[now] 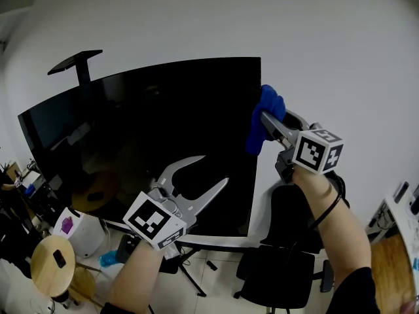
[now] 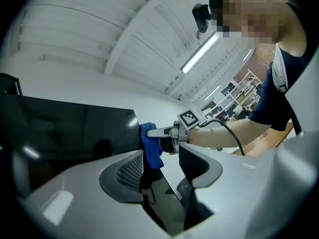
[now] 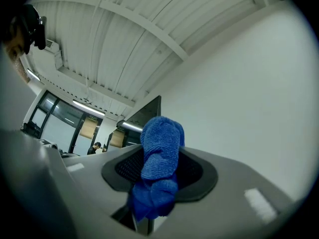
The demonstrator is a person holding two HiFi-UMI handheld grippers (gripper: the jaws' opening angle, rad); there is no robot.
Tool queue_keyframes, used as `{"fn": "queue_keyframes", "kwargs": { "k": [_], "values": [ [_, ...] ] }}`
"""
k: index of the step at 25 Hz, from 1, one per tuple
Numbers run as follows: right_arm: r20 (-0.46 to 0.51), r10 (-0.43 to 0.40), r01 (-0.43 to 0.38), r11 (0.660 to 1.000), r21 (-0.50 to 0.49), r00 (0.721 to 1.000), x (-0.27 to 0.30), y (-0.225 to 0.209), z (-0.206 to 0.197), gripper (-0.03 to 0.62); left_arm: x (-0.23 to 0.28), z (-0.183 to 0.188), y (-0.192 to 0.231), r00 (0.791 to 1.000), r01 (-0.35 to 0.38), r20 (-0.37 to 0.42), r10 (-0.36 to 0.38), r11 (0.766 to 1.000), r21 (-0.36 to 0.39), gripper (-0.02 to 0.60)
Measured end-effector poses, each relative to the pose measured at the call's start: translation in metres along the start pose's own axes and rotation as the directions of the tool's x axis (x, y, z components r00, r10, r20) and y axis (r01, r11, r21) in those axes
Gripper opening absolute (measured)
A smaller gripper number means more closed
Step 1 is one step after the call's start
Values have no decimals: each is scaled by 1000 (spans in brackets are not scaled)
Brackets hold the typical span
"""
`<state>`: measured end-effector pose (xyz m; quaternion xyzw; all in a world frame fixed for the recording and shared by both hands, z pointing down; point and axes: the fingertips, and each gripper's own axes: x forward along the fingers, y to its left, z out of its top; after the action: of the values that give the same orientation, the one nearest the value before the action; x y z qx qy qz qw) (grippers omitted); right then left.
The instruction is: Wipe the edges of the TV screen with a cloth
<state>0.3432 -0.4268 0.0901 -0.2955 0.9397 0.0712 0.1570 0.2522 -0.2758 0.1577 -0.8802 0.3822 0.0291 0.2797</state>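
left tool (image 1: 213,170), marker cube nearest the lens, is held up before the tv screen (image 1: 150,123), its jaws spread wide with nothing pinched. only dark glass shows in the gap, and whether the tips touch the panel cannot be told. up and to that tool's right, the right tool (image 1: 264,118) is clamped on a bunched blue cloth (image 1: 268,102), which bulges past its tips and hangs in a fold beneath them. the cloth sits against the screen's right edge, just below the upper corner, with the white wall (image 1: 327,51) behind. under the right tool, beyond the person's forearm (image 1: 337,224), stands a black office chair (image 1: 288,280). down and left of the left tool is a round wooden stool (image 1: 42,271).
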Motion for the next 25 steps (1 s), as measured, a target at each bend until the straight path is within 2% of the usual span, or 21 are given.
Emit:
{"fn": "queue_keyframes", "kwargs": {
  "k": [4,12,15,18,25],
  "values": [
    [-41,-9,10,1000,19,999,-13,0,-44,178,-2,-32,-11,999,10,-30,-12,999,-37,212],
    [-81,-11,15,998,55,997,-37,-1,-118,178,-6,-91,-30,993,16,-119,-24,998,-65,212],
    [-103,-9,16,998,68,995,-46,-1,-145,178,-12,-118,-40,988,8,-156,-19,998,-70,212],
    [-138,-15,27,996,88,990,-58,2,-176,178,-19,-142,-51,980,-4,-198,-18,994,-107,211],
    [-199,-26,52,991,127,980,-80,3,-244,178,-31,-201,-74,968,-2,-247,-37,988,-154,211]
  ]
}}
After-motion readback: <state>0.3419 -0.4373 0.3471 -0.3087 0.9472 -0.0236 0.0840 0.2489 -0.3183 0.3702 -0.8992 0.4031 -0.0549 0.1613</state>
